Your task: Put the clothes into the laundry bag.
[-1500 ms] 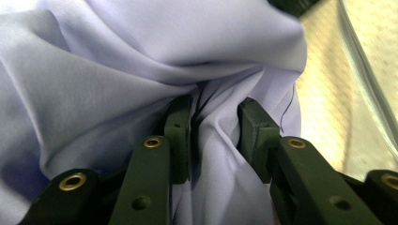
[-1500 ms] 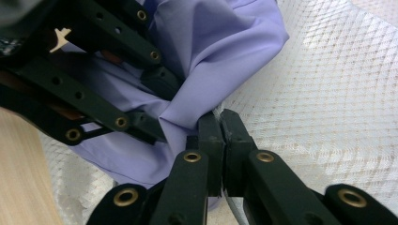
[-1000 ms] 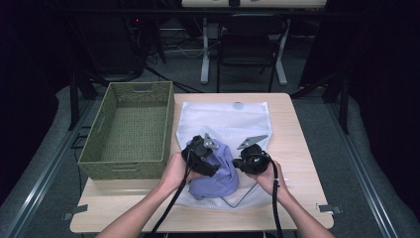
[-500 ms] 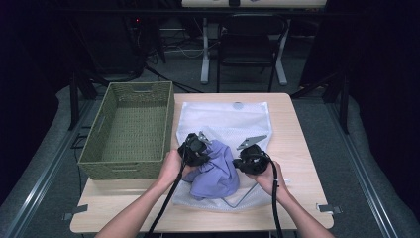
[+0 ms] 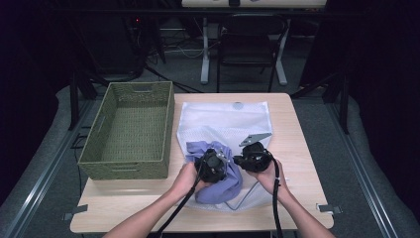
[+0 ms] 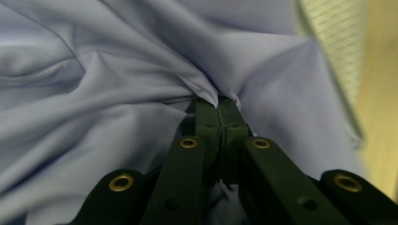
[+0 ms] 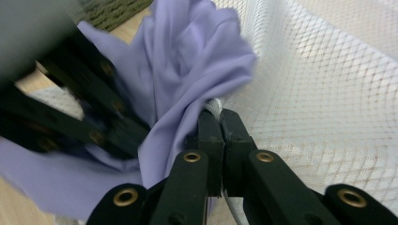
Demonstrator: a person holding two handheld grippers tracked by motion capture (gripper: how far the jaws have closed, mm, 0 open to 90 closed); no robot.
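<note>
Lavender cloth (image 5: 220, 173), soft and deeply creased, lies bunched at the near mouth of a white mesh bag (image 5: 225, 121) spread on the table (image 5: 297, 144), with a green woven basket (image 5: 129, 131) at its nine o'clock. Left gripper (image 6: 218, 101) has its jaws pressed together on a pinched fold of the cloth. Right gripper (image 7: 219, 112), at the cloth's three o'clock, is clamped on the mesh bag's edge, right against the cloth.

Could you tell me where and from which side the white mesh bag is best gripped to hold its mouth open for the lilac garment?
Grip the mesh bag at its near hem, coming from the person's side. The right gripper is already shut on that edge beside the lilac garment, which the left gripper pinches. The hem there looks bunched and raised, so probably easiest to pinch.
</note>
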